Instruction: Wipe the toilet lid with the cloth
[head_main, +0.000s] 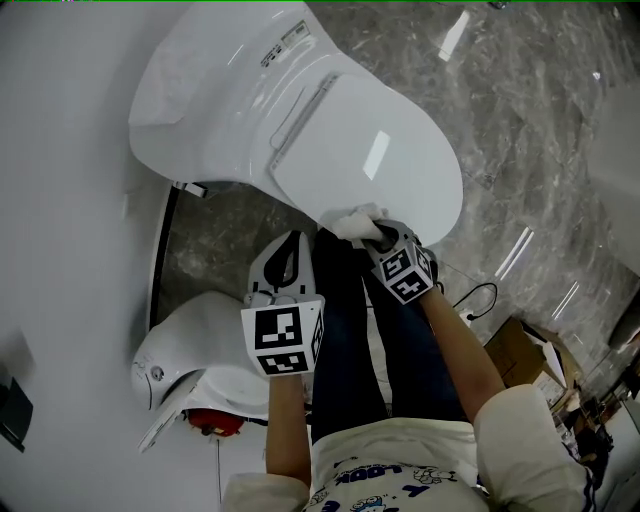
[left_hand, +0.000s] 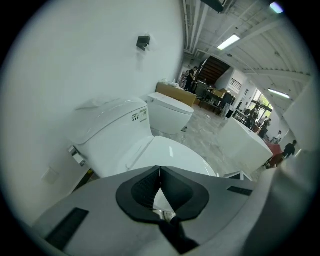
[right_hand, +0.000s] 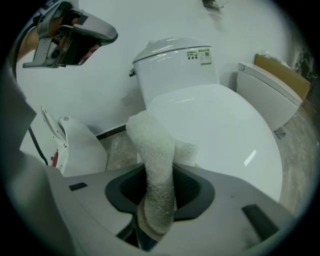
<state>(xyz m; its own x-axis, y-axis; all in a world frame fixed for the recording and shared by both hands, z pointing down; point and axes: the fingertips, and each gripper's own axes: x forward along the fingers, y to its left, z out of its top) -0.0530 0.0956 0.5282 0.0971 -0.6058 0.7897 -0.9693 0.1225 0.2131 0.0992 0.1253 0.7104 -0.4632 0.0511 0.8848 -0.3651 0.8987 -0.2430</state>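
- Cloth (right_hand: 156, 150) is pinched tight in my right gripper (right_hand: 157, 197); its free end sits right at the near front edge of the toilet lid (right_hand: 220, 125), which is down
- left gripper (left_hand: 160, 184) hangs off to the side, jaws closed tip to tip, nothing in them
- looks to me like the wipe is only starting at the front rim; most of the lid isn't covered yet
- next move, I reckon: press the cloth flat and sweep toward the tank (right_hand: 175, 65); the lid's glossy and domed, so even pressure matters
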